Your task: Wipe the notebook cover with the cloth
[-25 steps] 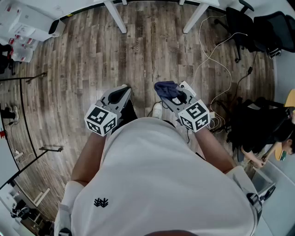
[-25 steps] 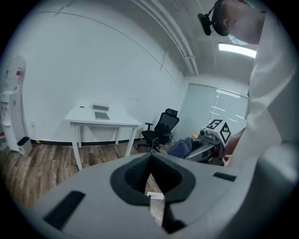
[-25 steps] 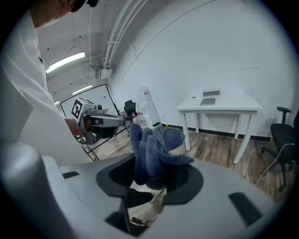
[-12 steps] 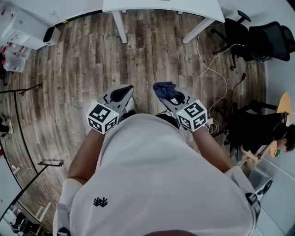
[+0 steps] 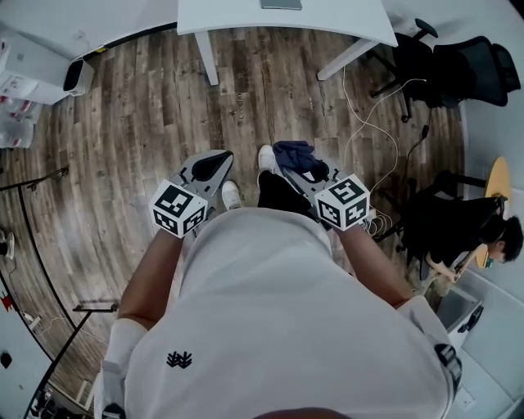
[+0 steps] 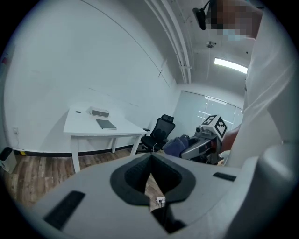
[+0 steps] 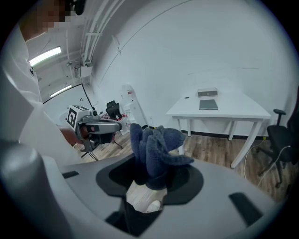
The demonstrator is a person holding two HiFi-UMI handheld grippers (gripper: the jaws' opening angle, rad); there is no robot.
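Notebook [image 6: 106, 124] lies flat on the white desk [image 6: 84, 127] over by the wall, dark grey cover up, well apart from both tongs. Left tongs [image 6: 150, 161] are pinched together with nothing between them. Right tongs [image 7: 149, 175] are clamped on the dark blue cloth [image 7: 154, 144], which sticks up all bunched and crumpled above the wood floor [image 5: 164, 106].

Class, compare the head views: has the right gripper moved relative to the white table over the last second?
Yes. The right gripper, shut on the cloth, has come nearer the table: the stretch of floor between them has shrunk.
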